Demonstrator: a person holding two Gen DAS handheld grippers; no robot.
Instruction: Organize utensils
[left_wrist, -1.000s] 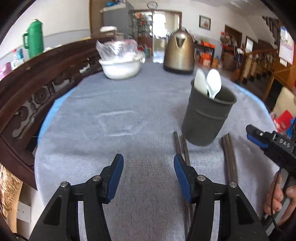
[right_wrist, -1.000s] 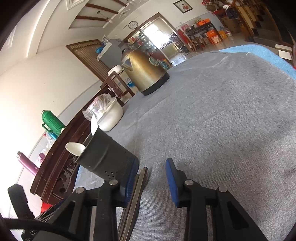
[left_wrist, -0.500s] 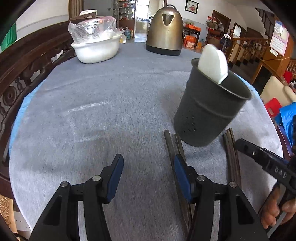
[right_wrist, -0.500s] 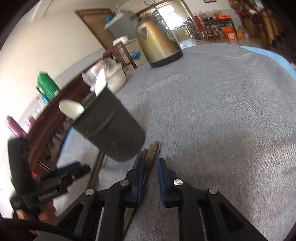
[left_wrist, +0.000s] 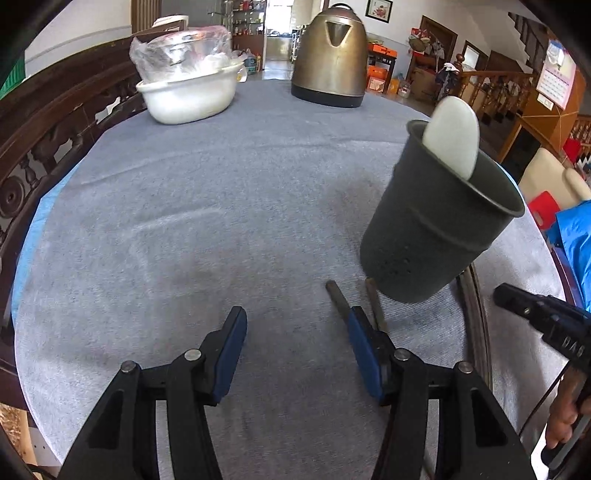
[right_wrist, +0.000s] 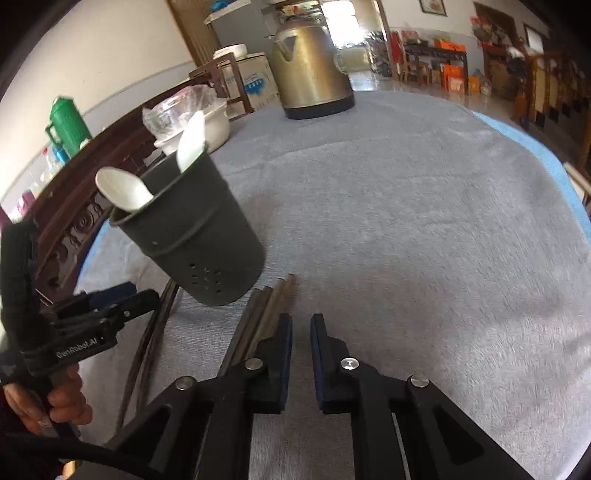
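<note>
A dark grey utensil holder (left_wrist: 436, 229) (right_wrist: 192, 240) stands on the grey cloth with white spoons (left_wrist: 452, 136) (right_wrist: 125, 192) in it. One pair of dark chopsticks (left_wrist: 336, 295) lies just ahead of my left gripper (left_wrist: 295, 332), which is open and empty, its right finger above them. A second pair (right_wrist: 273, 302) lies beside the holder, under and to the left of my right gripper (right_wrist: 301, 332). The right gripper's jaws are closing to a narrow gap with nothing between them. Each gripper shows at the edge of the other's view.
A brass-coloured kettle (left_wrist: 330, 55) and a white basin (left_wrist: 188, 96) holding a plastic bag stand at the far side of the table. A carved dark wooden rail (left_wrist: 44, 147) runs along the left. A hand (right_wrist: 55, 406) holds the left gripper's grip.
The right gripper's jaws have narrowed from wide apart to a thin gap, and its view has rolled upright. The left gripper has moved closer to the holder and chopsticks and tilted down.
</note>
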